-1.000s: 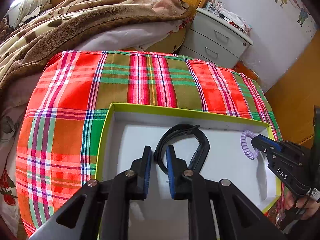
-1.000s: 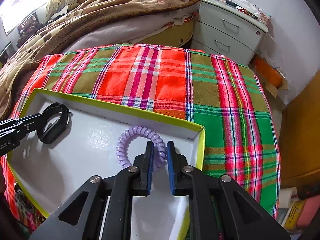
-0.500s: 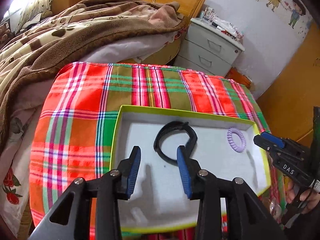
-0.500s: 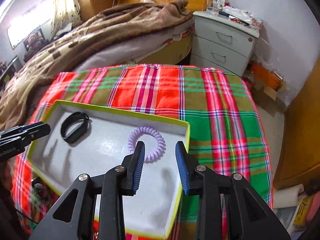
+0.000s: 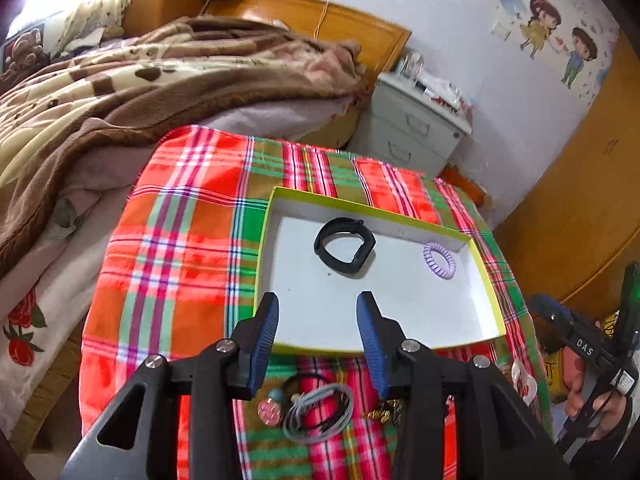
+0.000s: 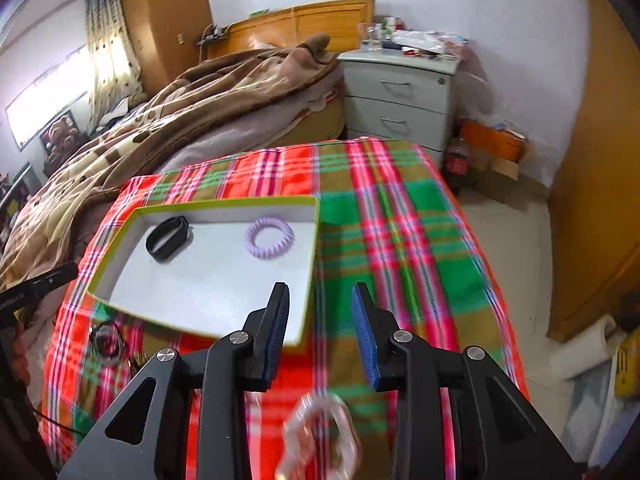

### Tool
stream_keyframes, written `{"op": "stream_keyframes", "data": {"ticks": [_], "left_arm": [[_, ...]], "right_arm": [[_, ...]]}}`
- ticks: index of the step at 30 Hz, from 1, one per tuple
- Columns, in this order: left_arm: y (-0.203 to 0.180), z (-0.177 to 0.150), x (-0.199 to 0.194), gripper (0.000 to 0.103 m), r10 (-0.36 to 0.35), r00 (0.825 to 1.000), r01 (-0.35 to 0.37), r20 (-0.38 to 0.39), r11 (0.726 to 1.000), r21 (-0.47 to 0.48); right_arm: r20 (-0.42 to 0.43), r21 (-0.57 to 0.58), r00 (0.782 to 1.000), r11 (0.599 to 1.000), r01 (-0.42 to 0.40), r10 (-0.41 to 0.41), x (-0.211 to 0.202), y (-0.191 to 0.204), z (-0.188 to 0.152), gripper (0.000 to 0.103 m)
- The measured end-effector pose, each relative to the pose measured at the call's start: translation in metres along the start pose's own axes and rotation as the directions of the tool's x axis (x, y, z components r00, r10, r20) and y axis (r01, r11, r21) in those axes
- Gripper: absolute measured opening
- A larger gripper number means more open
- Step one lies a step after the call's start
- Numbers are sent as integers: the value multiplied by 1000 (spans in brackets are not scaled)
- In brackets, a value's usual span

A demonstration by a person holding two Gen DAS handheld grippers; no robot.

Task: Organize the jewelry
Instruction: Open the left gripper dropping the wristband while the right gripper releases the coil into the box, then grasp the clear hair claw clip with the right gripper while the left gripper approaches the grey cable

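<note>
A white box with a lime rim [image 5: 276, 191] [image 6: 224, 203] lies on the plaid cloth. Inside it are a black wristband [image 5: 344, 246] [image 6: 167, 238] and a purple spiral hair tie [image 5: 439, 260] [image 6: 269, 236]. My left gripper [image 5: 318, 316] is open and empty above the box's near edge. My right gripper [image 6: 320, 308] is open and empty, over the cloth by the box's right corner. Loose jewelry lies on the cloth in front of the box: a grey cord loop [image 5: 320, 412], a pink round charm [image 5: 270, 411], a clear chain bracelet [image 6: 320, 436].
The plaid-covered table [image 5: 172, 240] stands beside a bed with a brown blanket [image 5: 120, 92]. A grey nightstand [image 6: 400, 92] stands behind. The right gripper also shows at the right edge of the left wrist view [image 5: 576, 340].
Both grippers opened, let go of the wristband and the hair tie in the box, and drew back and up from it.
</note>
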State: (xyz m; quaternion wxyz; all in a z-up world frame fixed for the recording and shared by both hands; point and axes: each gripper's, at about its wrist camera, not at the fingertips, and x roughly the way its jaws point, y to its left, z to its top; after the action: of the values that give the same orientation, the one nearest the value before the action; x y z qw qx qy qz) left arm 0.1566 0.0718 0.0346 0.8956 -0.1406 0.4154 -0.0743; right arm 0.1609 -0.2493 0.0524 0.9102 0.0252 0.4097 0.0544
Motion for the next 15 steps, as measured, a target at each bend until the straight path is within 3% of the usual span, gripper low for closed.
{"op": "stream_keyframes", "data": {"ticks": [2, 4, 8, 15], "left_arm": [[3, -8, -7, 46, 19, 1000, -19, 13, 1000, -8], [5, -16, -11, 46, -7, 1000, 8, 18, 1000, -17], [12, -34, -17, 46, -75, 996, 76, 42, 997, -31], [22, -57, -17, 46, -49, 999, 49, -7, 998, -42]], "right_arm": [[7, 20, 1000, 1000, 10, -10, -8, -6, -13, 36], [-2, 48, 1000, 998, 27, -27, -13, -12, -28, 42], [-18, 78, 998, 995, 55, -54, -20, -18, -55, 43], [-61, 103, 997, 993, 55, -49, -20, -21, -84, 47]]}}
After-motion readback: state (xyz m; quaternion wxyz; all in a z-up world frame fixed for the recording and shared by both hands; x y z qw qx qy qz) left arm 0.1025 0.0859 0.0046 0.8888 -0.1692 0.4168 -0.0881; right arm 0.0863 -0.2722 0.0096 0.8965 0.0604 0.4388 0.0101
